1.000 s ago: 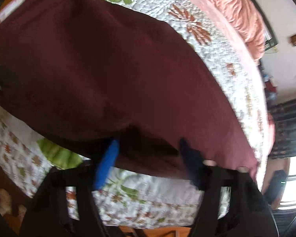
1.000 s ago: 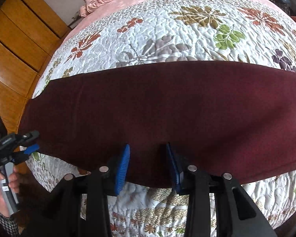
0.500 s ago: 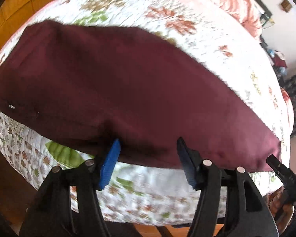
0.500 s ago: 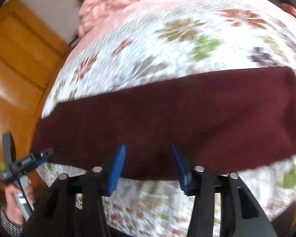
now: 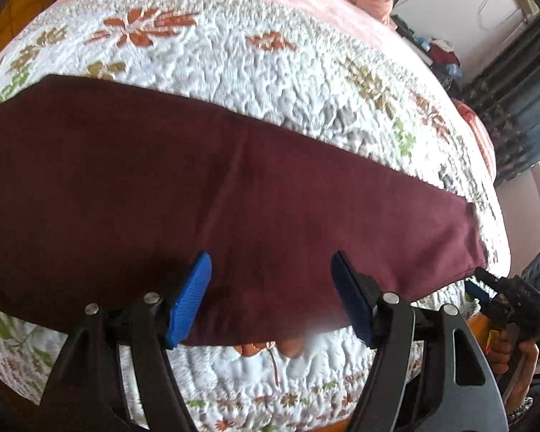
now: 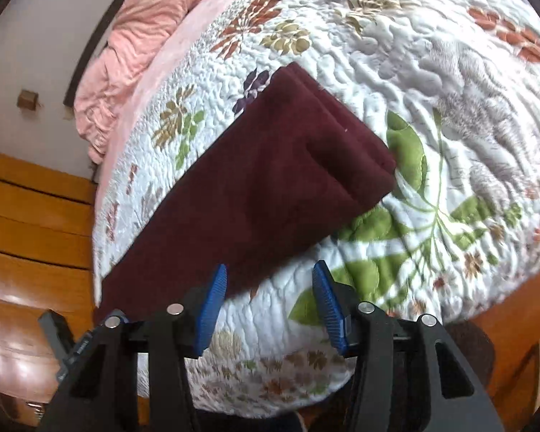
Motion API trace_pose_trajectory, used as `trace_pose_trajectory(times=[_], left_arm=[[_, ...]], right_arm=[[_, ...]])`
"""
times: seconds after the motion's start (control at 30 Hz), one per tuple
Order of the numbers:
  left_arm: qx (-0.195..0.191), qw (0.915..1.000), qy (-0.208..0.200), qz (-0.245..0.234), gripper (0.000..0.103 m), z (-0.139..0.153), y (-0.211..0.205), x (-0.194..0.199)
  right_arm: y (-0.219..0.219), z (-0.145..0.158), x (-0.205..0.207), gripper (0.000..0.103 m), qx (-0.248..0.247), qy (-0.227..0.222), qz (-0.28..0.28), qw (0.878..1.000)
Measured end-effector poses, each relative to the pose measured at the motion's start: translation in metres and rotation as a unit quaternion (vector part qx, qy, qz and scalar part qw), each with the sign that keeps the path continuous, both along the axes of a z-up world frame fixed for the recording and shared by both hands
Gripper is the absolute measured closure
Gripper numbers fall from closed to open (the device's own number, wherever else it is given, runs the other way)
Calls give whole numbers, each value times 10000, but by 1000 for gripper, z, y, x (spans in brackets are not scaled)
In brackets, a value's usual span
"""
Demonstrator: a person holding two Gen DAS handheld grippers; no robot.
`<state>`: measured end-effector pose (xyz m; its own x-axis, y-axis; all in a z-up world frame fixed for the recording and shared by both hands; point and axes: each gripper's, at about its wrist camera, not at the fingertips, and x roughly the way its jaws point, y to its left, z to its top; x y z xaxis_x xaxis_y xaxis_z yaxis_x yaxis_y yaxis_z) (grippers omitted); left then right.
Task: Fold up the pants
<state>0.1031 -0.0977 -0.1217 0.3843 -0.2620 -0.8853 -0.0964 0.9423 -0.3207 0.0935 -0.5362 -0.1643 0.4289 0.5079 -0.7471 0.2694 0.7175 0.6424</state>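
Note:
Dark maroon pants (image 5: 234,194) lie flat in a long band across the quilted floral bedspread (image 5: 234,57). My left gripper (image 5: 271,288) is open and empty, just above the pants' near edge around the middle. In the right wrist view the pants' end (image 6: 270,180) shows stacked layers, running from the far cuff down toward the near left. My right gripper (image 6: 270,298) is open and empty, at the near edge of the pants, its left pad beside the cloth. The right gripper also shows in the left wrist view (image 5: 507,298) by the pants' right corner.
A crumpled pink blanket (image 6: 140,36) lies at the head of the bed. Wooden furniture (image 6: 28,223) stands to the left of the bed. Dark curtains (image 5: 522,100) and clutter are at the right. The bed edge drops off just below both grippers.
Both grippers have drawn back from the pants' near edge and turned; the right one has swung toward the cuff end. The pants lie still.

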Motion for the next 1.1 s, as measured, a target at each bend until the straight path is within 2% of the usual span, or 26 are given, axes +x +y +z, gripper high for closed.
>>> trace_pose_trajectory(times=[0.07, 0.2, 0.23, 0.27, 0.3, 0.33, 0.4, 0.5, 0.53, 0.6, 0.67, 0.77, 0.8, 0.83, 0.9, 1.0, 1.1], left_arm=[[-14, 9999, 150, 76, 33, -10, 4, 1], [-14, 10000, 70, -11, 33, -12, 5, -5], [-17, 10000, 69, -14, 33, -12, 6, -6], [-46, 10000, 71, 8, 33, -12, 7, -7], [-83, 9999, 81, 40, 33, -11, 8, -7], [-87, 9999, 98, 57, 33, -10, 9, -7], [-34, 9999, 52, 87, 33, -3, 10, -8], [212, 9990, -396, 60, 31, 20, 8, -11], [307, 9980, -549, 72, 28, 28, 10, -12], [345, 9972, -650, 99, 24, 33, 14, -14], [402, 9978, -514, 132, 24, 23, 18, -14], [336, 9993, -33, 168, 24, -11, 21, -12], [357, 9992, -94, 159, 24, -15, 21, -13], [433, 9987, -250, 68, 23, -17, 19, -16], [532, 9981, -291, -48, 22, -15, 17, -17], [114, 9995, -229, 171, 22, -5, 30, -16], [-160, 9986, -265, 435, 22, 6, 45, -21]], right_arm=[[-4, -7, 6, 52, 71, -100, -115, 9999], [-9, -14, 23, 53, 105, -444, -421, 9981], [-9, -15, 26, 55, 128, -482, -465, 9977], [-9, -16, 31, 61, 127, -517, -522, 9972], [-8, -16, 34, 79, 91, -551, -528, 9970], [-8, -15, 36, 84, 108, -570, -509, 9970], [-10, -6, 37, 88, 308, -737, -542, 9953], [-17, 26, 29, 90, 546, -1200, -548, 9898], [-20, 35, 24, 90, 629, -1332, -572, 9874], [-27, 49, 16, 90, 517, -1527, -666, 9847], [-36, 44, 14, 90, 294, -1365, -829, 9867], [-43, 3, 22, 90, 47, -576, -869, 9945], [-42, -12, 23, 90, -109, -342, -843, 9958], [-42, -19, 23, 90, -82, -318, -835, 9960], [-43, -17, 23, 89, -38, -376, -860, 9956], [-35, 6, 26, 89, -262, -580, -786, 9949], [-13, 46, 28, 89, -684, -969, -543, 9915]])
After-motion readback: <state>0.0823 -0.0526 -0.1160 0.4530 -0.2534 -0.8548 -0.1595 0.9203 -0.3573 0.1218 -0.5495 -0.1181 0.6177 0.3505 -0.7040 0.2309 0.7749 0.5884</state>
